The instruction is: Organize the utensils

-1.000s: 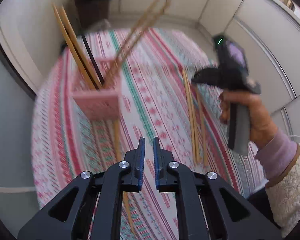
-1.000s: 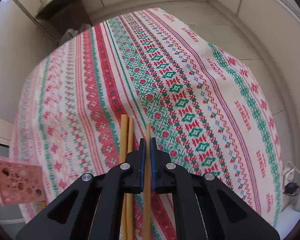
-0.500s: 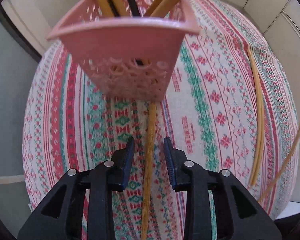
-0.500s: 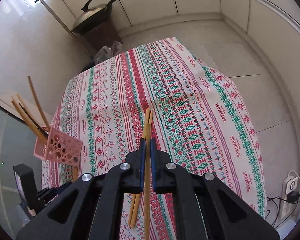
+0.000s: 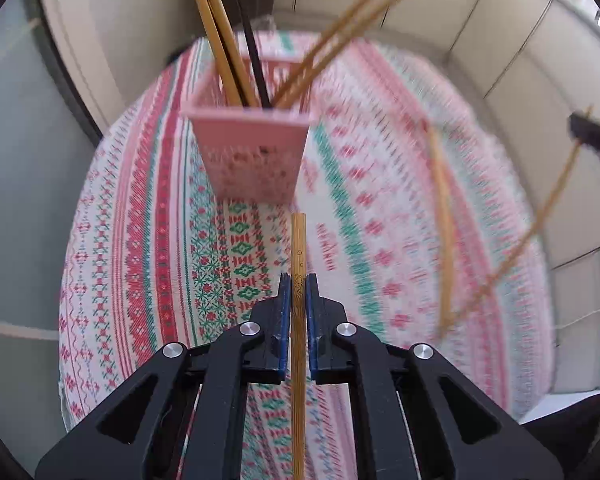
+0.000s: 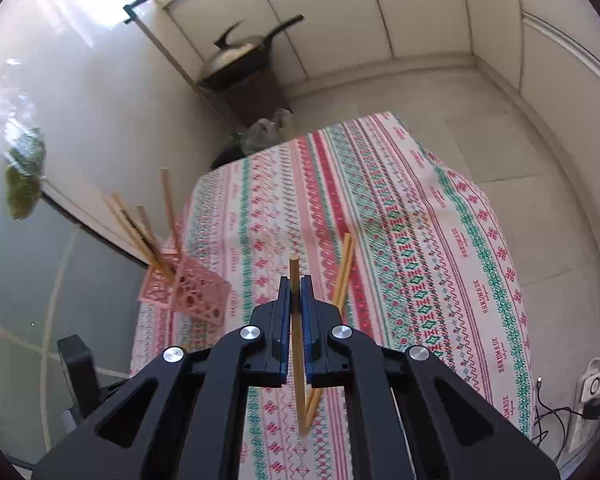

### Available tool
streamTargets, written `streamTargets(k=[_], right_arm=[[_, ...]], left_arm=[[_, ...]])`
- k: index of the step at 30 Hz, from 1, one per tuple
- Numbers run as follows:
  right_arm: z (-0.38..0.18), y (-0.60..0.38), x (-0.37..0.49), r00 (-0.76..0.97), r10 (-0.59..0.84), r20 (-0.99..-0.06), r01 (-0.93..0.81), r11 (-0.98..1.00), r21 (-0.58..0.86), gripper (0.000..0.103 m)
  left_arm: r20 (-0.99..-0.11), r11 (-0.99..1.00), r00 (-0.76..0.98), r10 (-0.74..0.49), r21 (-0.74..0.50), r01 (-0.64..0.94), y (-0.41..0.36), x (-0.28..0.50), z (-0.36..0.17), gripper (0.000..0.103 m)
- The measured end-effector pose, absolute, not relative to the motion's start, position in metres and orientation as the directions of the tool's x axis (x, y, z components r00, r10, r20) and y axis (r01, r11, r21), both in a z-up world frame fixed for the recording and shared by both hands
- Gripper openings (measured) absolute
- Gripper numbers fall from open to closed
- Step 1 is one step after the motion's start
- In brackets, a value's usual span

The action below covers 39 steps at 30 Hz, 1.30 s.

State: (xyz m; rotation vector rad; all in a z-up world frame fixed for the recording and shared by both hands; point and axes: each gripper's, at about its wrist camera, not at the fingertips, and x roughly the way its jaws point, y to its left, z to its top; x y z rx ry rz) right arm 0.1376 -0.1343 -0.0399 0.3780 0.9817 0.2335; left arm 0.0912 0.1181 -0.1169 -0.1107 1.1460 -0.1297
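Chopstick (image 5: 298, 248) clamped between left fingers (image 5: 285, 300), another chopstick (image 6: 294, 276) clamped between right fingers (image 6: 307, 300)

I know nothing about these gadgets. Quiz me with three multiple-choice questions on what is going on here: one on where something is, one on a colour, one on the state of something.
1. Where do the chopsticks already put away stand?
A. In a holder on the tablecloth
B. In a drawer
C. In a pan

2. What colour is that holder?
A. Blue
B. Pink
C. Black

3. What is the left gripper doing?
A. Standing wide open and empty
B. Clamped on a spoon
C. Shut on a chopstick

Answers:
1 A: several sticks lean out of the holder standing on the tablecloth.
2 B: its perforated walls are pink in both views.
3 C: the left gripper has a bamboo chopstick pinched between its blue pads.
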Motion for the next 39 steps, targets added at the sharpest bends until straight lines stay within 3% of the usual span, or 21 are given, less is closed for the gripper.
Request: streamTargets(k=[5,11,17,26,31,39], right_arm=[[-0.014,-0.125,0.115,0.557,0.415,-0.719,-0.095,0.892,0.441,0.005],[0.008,-0.117,0.093,0.575,0.455,-0.680,-0.144,0.875,0.463,0.005],[0.023,-0.115,0.089,0.594,0.472,-0.652,-0.152,0.861,0.485,0.005],[0.029,-0.113,0.098,0.592,0.509,-0.625,-0.156,0.833,0.531,0.005],[0.025,-0.115,0.110,0.585,0.521,-0.621,-0.151,0.823,0.548,0.005],[0.017,-0.127,0.133,0.580,0.522,-0.626,-0.131,0.818,0.560,0.005]], left_arm=[[-0.813,0.973,0.545,-0.207,-0.228,0.030,0.125,0.050,-0.065,0.006],[-0.692,0.975,0.706,-0.152,-0.222,-0.008,0.134,0.020,-0.022,0.006],[-0.471,0.967,0.878,-0.089,-0.250,-0.037,0.147,-0.007,0.031,0.006],[-0.166,0.971,0.977,0.135,-0.173,-0.164,0.146,0.022,0.089,0.006],[-0.097,0.967,0.982,0.160,-0.185,-0.175,0.141,0.067,0.096,0.006],[-0.072,0.968,0.984,0.166,-0.180,-0.176,0.129,0.132,0.070,0.006]])
